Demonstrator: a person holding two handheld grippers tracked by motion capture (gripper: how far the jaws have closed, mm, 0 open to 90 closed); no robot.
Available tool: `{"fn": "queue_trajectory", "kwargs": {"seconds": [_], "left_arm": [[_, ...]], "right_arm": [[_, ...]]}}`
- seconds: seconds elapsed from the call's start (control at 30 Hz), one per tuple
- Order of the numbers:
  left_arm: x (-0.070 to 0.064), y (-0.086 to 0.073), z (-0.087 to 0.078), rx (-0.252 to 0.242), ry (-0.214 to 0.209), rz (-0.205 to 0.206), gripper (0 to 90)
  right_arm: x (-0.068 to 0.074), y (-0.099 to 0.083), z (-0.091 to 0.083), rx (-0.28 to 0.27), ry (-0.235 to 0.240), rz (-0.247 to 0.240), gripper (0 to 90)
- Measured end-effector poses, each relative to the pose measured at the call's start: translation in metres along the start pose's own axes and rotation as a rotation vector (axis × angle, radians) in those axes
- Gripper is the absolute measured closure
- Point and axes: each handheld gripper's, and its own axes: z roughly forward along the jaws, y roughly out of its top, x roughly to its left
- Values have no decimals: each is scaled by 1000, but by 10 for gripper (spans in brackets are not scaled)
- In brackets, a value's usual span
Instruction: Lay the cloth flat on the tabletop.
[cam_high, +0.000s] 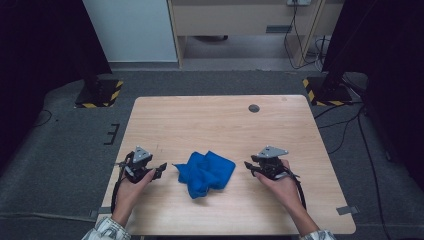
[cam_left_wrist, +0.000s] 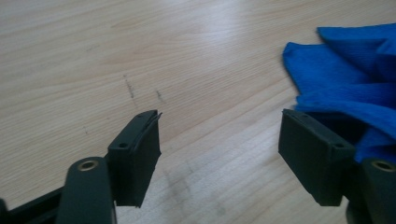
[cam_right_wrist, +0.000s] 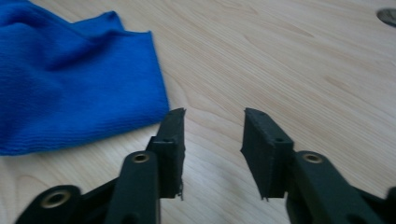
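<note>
A crumpled blue cloth (cam_high: 205, 173) is seen lying on the wooden table (cam_high: 210, 120), near its front edge, untouched. The step in hand is judged to be the approach, before any grasp. The left gripper (cam_high: 161, 169) is held just left of the cloth, jaws spread wide; the right gripper (cam_high: 248, 166) is held near its right side, jaws partly open, nothing held. Next, a cloth edge would need to be pinched by each

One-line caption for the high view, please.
Two open hand-held grippers, left and right, flank a crumpled blue cloth on a wooden table.
</note>
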Motion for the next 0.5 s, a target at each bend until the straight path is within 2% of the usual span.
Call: {"fn": "queue_trajectory", "kwargs": {"seconds": [0.2, 0.37, 0.5], "left_arm": [[-12, 6, 0, -3, -45, 39, 399], [-23, 10, -1, -9, -77, 69, 451], [-31, 13, -2, -17, -111, 83, 495]], "right_arm": [[12, 4, 6, 5, 50, -47, 721], [22, 9, 12, 3, 101, -62, 749], [30, 13, 18, 13, 122, -87, 759]]}}
